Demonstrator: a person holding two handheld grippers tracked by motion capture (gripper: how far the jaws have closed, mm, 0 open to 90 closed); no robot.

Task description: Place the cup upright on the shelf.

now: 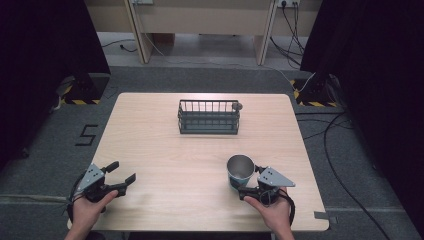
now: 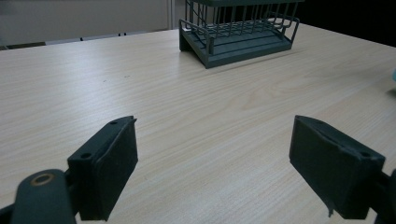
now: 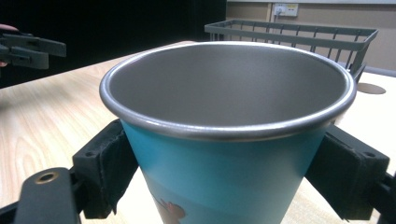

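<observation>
The blue cup (image 3: 224, 135) with a steel rim and bare metal inside stands upright at the tabletop's (image 1: 165, 150) near right, gripped between the right gripper's (image 1: 248, 181) jaws, while the left gripper (image 1: 121, 175) gapes wide and empty at near left, the dark wire basket (image 1: 208, 117) well beyond.

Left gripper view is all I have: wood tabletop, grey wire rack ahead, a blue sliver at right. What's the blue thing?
Observer: A blue cup with a bare steel inside, upright on the light wooden table.
Operator: Is anything holding it?
Observer: The right tongs have a jaw on each side of it, pads against its wall.
Operator: Anything inside the cup?
Observer: No, the right gripper view shows it empty.
Operator: Rack loaded?
Observer: The dark grey wire rack looks empty.
</observation>
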